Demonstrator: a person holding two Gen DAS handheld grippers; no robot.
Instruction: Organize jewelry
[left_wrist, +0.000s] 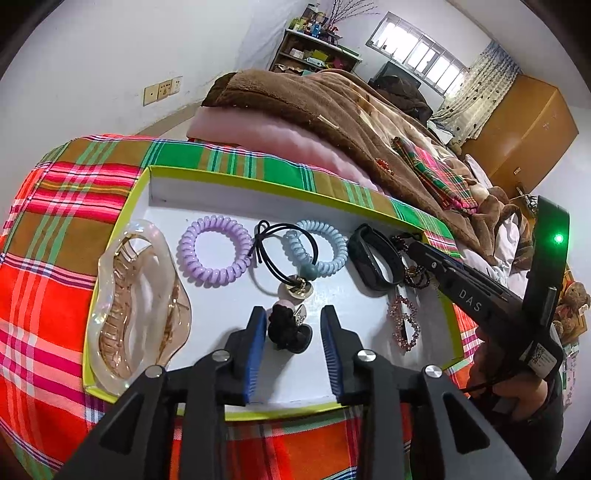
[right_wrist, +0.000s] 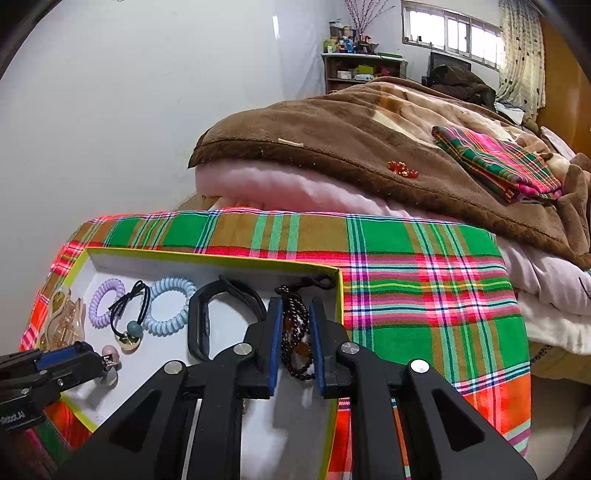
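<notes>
Right wrist: bead bracelet (right_wrist: 295, 339) lengthwise between pads.

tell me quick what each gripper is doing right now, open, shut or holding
left gripper: open, black fuzzy hair tie between its jaws, untouched.
right gripper: open, narrowly, around dark beaded bracelet.

Plaid cloth (right_wrist: 406, 258): I see it spread flat under everything, orange, green and pink.
Brown blanket (right_wrist: 332, 129): heaped at my 1 o'clock, lying over a pink quilt (right_wrist: 258, 184).
Folded plaid cloth (right_wrist: 498, 166): resting on the blanket at 2 o'clock.
Shelf (right_wrist: 354, 70): against the far wall at 12 o'clock, cluttered.
Window (left_wrist: 417, 55): high at 1 o'clock, curtain (left_wrist: 484, 85) beside it.
Wooden wardrobe (left_wrist: 524, 125): at 2 o'clock.
</notes>
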